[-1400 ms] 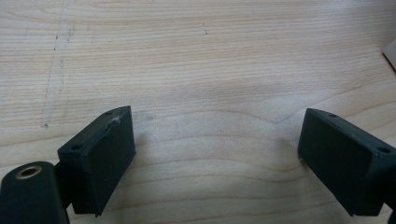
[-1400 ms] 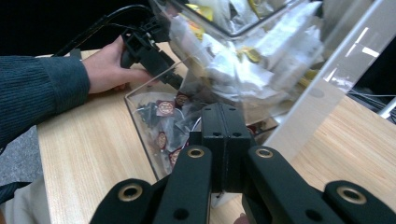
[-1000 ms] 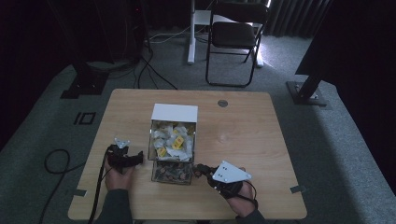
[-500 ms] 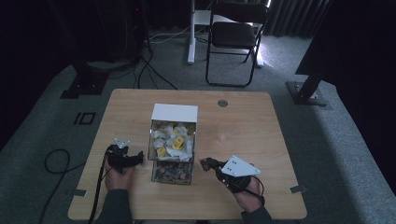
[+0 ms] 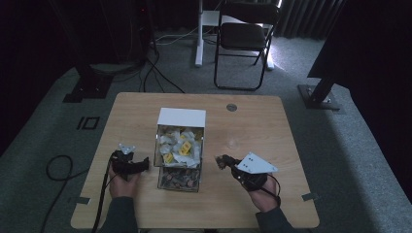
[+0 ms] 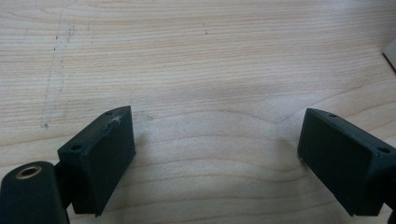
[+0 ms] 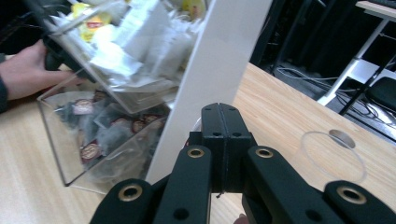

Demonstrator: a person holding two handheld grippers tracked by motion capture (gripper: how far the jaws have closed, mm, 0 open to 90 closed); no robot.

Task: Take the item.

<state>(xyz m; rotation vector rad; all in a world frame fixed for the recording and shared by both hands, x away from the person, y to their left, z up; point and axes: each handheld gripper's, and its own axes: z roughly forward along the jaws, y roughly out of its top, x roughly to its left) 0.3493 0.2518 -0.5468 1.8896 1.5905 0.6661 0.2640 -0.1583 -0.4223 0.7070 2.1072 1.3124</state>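
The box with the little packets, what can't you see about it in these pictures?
- High view: the packets in the box are too small to read.
- Right gripper view: the shut right gripper hides the box's lower white edge; the frame's top cuts off the box.
- Left gripper view: the open left gripper faces bare table, so the box's left side goes unseen.

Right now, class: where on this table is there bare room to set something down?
Free: the table's far strip behind the clear box, and the right side past the glass. Crowded: the near middle, between left gripper and right gripper.
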